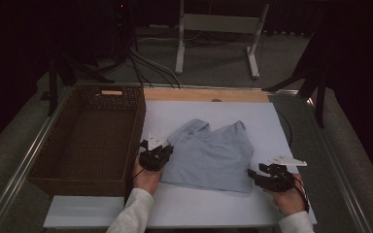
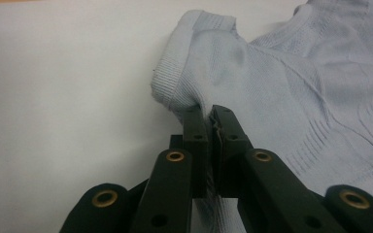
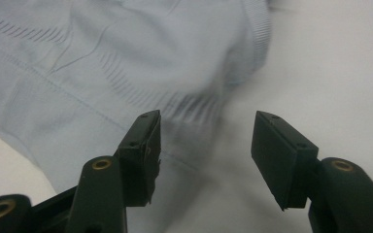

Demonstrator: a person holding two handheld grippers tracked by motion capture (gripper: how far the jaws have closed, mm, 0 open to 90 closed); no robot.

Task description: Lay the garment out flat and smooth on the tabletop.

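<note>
Pale blue knit is what we are working with: a small folded garment (image 1: 209, 155) lies flat on the white surface (image 1: 184, 208), just right of the brown wicker basket (image 1: 90, 138), which stands open and empty at the left edge of the surface.

Our left gripper (image 1: 154, 154) sits at the garment's left edge. In the left gripper view its jaws are pressed together on a pinch of the fabric (image 2: 209, 109) right beside the ribbed cuff (image 2: 167, 80), and the cloth puckers up into the clamp. We judge that this hold is there to pin or lift that side while the other hand changes its grip.

Our right gripper (image 1: 267, 175) rests at the garment's lower right corner. Its jaws stand apart, with nothing pressed between them; in the right gripper view (image 3: 204, 145) the ribbed hem (image 3: 252, 43) lies beyond the tips, and the left-hand jaw hovers over the cloth while the other is over bare surface. It looks to us as if this hand is free to take a new hold on that edge.

With one side held and the basket alongside, we take the work to be folding or gathering the garment so that it can go into the basket. The next grip should catch every folded layer, or the fold may fall open.
</note>
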